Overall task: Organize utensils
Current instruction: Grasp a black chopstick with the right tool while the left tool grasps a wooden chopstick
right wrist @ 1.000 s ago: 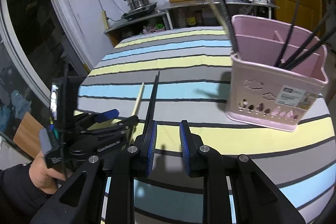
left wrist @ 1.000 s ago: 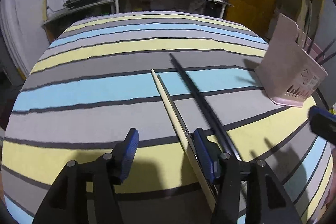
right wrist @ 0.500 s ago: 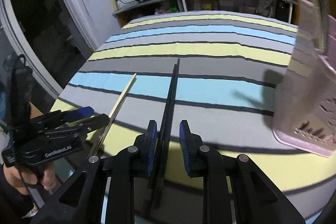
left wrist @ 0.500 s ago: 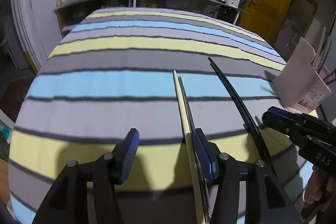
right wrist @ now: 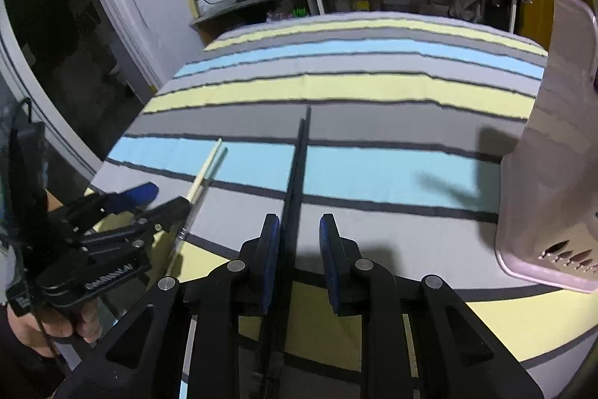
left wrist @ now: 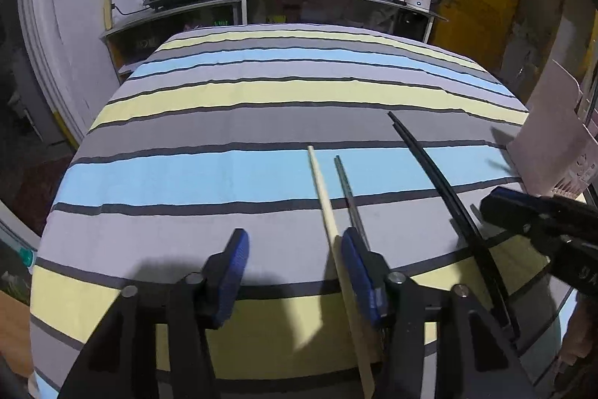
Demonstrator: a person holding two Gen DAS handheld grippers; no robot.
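While lying on the striped surface [left wrist: 194,171], waiting between parted grippers — pale chopstick [left wrist: 324,197] inside left gripper [left wrist: 295,262], black chopsticks [right wrist: 297,167] inside right gripper [right wrist: 299,245], ungrasped.

Black left gripper [left wrist: 293,262] and right gripper [right wrist: 299,243], blue-padded jaws, silver pivot screws, bare-skinned hand [right wrist: 56,320].

The holder [right wrist: 553,152] is running off the right edge in both views, its top and contents out of sight. The black chopsticks' [right wrist: 295,174] near ends are disappearing under the right gripper [right wrist: 299,245]. Whether its left pad is touching them is not showing. The pale chopstick's [left wrist: 329,212] near end is passing out of frame below the left gripper [left wrist: 291,264].
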